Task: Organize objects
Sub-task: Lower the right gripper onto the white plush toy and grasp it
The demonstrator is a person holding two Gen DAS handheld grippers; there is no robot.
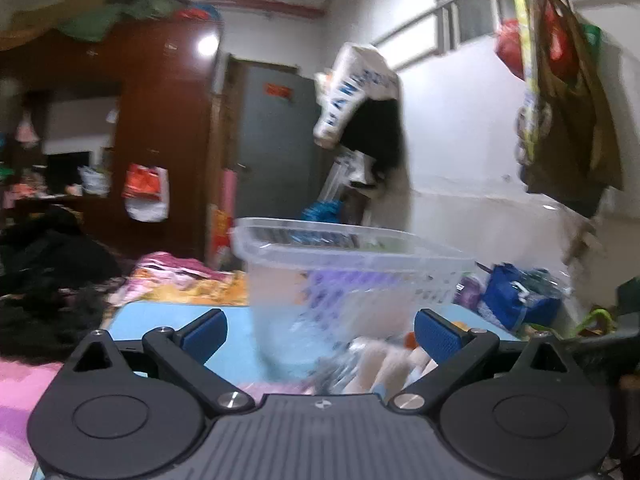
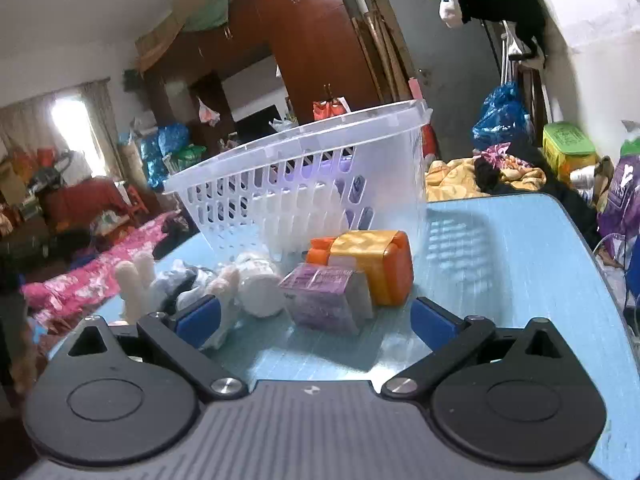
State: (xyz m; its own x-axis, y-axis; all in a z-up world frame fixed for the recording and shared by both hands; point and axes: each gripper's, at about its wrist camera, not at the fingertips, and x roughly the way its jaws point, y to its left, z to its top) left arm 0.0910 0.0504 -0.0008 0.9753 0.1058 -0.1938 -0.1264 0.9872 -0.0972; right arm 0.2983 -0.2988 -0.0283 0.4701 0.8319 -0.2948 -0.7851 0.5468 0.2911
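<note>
While both grippers hang open and empty over the blue table (image 2: 520, 248), the sorting looks barely begun. A clear slotted basket (image 2: 304, 176) stands on the table, tilted in the right wrist view, and through its slots something white and something purple show, though whether those lie inside it or behind it cannot be told.

Most of the items lie loose on the table in front of the basket: an orange box (image 2: 384, 264) touching its near wall, a purple box (image 2: 324, 298) just in front of that, a white jar (image 2: 260, 284) on its side beside the purple box, and a heap of pale, soft-looking things (image 2: 140, 284) further left, too blurred to name.

The right gripper (image 2: 316, 316) has its jaws wide apart, low over the table, with the purple box lying just ahead between them; nothing is held. The left gripper (image 1: 320, 336) is likewise spread wide and holds nothing; it faces the basket (image 1: 352, 264) from another side, with the blurred pile (image 1: 380, 364) near its right finger.

So, by my reading, every loose piece is left to go into the basket, and the purple box looks the likeliest first pick for the right gripper
</note>
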